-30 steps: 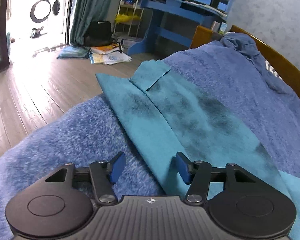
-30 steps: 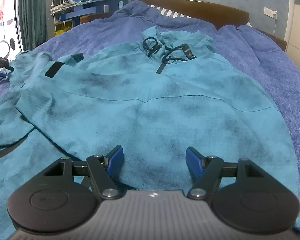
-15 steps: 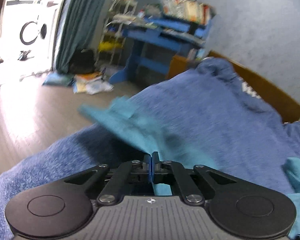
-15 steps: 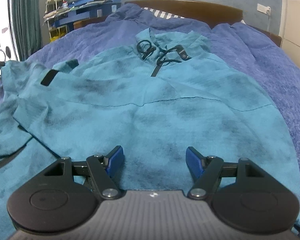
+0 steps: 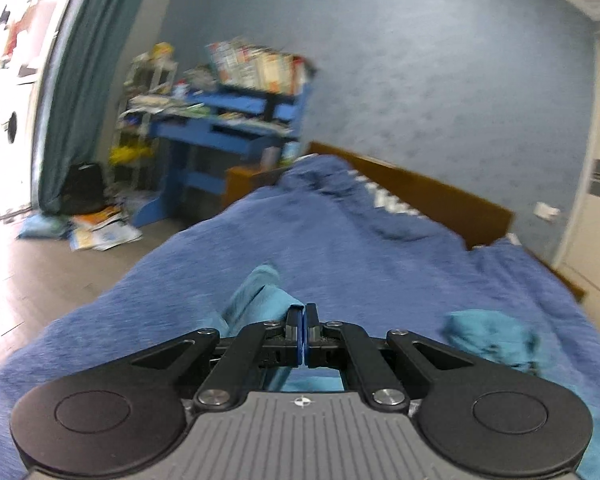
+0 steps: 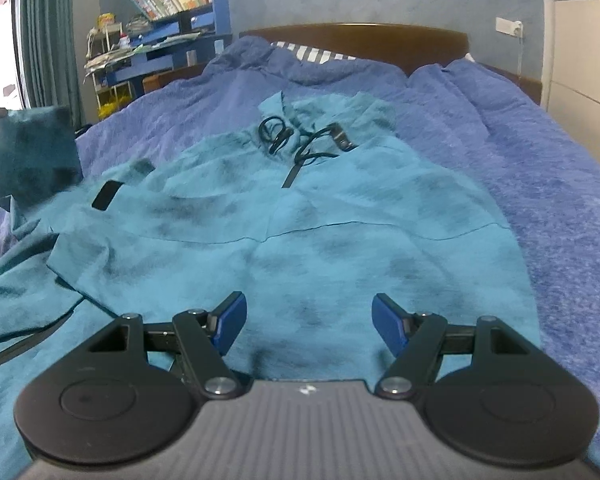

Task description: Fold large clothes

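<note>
Hoodie [image 6: 320, 216], teal, lies face up across the blue bed [image 6: 560, 200] barely folded: the left gripper [image 5: 303, 332], clamped on its left sleeve [image 5: 256, 292], lifts it, the right gripper [image 6: 308, 320] hovers spread over the hem, body folds remain.

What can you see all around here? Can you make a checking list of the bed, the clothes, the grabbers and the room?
Surface: bed with a blue blanket, rumpled near the wooden headboard.
Job's things: teal hoodie spread flat, front up, black drawstrings tangled at the neck; one sleeve lifted.
Clutter: nothing seen on the bed besides the hoodie.
Grippers: left gripper has its fingers shut on the sleeve; right gripper is open, low over the hem.
Cables: nothing seen except the drawstrings.
Surroundings: blue desk piled with books, papers on the floor, teal curtain, wall socket.
</note>
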The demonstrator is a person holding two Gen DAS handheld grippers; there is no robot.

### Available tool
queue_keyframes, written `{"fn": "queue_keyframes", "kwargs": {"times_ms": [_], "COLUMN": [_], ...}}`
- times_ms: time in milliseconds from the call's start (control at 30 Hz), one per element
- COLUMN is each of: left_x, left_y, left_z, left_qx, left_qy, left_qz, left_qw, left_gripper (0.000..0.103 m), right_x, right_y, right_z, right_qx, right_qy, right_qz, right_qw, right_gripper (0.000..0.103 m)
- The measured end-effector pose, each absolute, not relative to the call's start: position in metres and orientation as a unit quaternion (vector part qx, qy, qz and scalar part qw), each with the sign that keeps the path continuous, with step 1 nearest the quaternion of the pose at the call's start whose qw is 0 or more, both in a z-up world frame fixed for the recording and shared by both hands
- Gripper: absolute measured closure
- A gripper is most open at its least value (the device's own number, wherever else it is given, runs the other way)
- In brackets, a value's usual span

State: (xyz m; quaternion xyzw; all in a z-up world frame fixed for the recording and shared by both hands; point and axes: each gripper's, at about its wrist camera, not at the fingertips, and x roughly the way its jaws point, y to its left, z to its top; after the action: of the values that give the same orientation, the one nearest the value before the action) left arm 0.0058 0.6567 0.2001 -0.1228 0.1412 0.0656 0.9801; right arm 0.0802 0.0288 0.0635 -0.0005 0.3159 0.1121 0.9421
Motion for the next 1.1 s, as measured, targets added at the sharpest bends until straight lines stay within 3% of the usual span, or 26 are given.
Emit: {"fn": "queue_keyframes", "kwargs": {"times_ms": [200,633,1000,1100], "left_x": [-0.015,0.002,0.007,0.011], "left_y": [0.548,0.34,0.176,0.155], "left_z": [0.214,0.178,0.069,0.032], "left_qx": [-0.085,-0.054,0.06,0.077], "left_qy": [0.126,0.158,0.254,0.294], "left_qz": [-0.003,-0.088,-0.218,-0.233], "left_qw": [0.988,0.982,0.94,0.924], "left_gripper": [0.103,0.103,0.101,0.094], "right_x": [0.065,0.04,0.031,0.033], "right_y": [0.013,-0.023,-0.042,-0.043], "right_z": [0.068,0.073,0.071,0.074], "right_qx": [0.013,0.051,0.06,0.061], "right_qy": [0.311,0.299,0.306,0.305], "right_qz": [0.104,0.085,0.068,0.068], "right_qw": [0.945,0.949,0.948,0.948], "right_gripper": [0.034,0.034,0.034,0.034]}}
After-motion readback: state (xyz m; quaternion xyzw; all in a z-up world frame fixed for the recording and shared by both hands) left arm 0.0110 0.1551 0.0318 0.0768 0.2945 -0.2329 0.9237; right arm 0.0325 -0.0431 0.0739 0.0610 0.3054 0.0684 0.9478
